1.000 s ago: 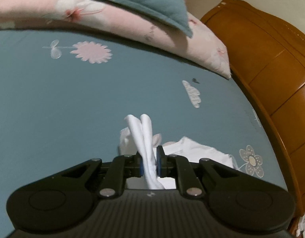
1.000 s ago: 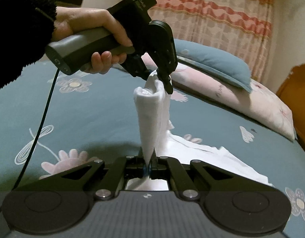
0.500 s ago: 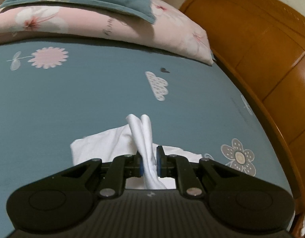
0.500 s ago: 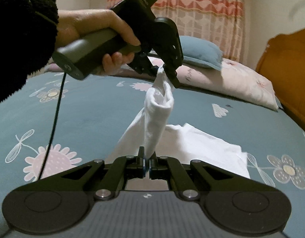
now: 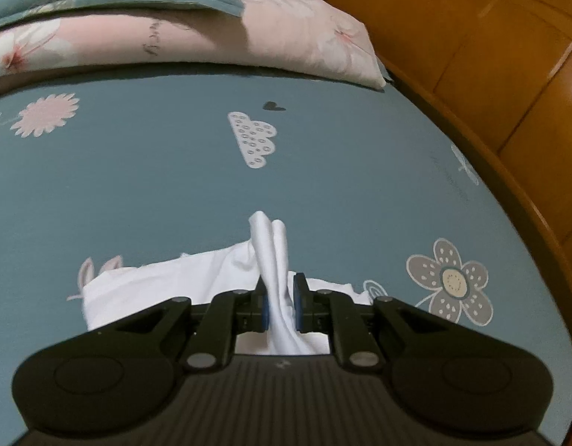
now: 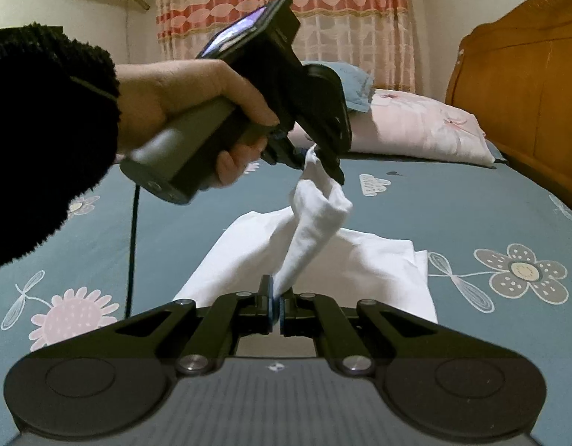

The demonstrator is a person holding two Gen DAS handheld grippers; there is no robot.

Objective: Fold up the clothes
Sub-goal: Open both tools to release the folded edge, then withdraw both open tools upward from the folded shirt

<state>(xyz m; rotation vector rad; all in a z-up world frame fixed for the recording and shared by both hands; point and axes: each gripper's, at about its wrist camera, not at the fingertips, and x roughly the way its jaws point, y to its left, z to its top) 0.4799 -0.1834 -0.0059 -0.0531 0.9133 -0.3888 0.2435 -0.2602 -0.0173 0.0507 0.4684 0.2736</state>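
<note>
White cotton, a garment [image 6: 323, 260] lies partly spread on a teal bedsheet [image 6: 471, 200] printed with flowers and clouds, its near edge lifted off the bed by two hand-held claws. At far left in the right-hand camera's view, a black fleece sleeve [image 6: 44, 141] leads to a bare hand [image 6: 196, 111] wrapped around a grey handle; that hand carries the left claw [image 6: 319, 156], whose jaws are pinched tight on a bunched corner of the cloth, raised above the sheet so the fabric hangs down in a twisted loop. A black cable [image 6: 131, 241] drops from the handle to the bed. At centre, lower in the same view, the right claw [image 6: 276, 306] is clamped shut on another part of the same hem, the fabric rising from between its blue pads toward the left claw. The left claw's own camera shows the left claw [image 5: 280, 303] gripping a thick fold of the white garment [image 5: 271, 260], with the rest of it lying flat on the sheet just beyond. Behind, a pink floral quilt [image 6: 416, 126] and a teal pillow [image 6: 351, 81] are stacked by a striped curtain [image 6: 286, 7]. At right stands a wooden headboard [image 6: 527, 93].
</note>
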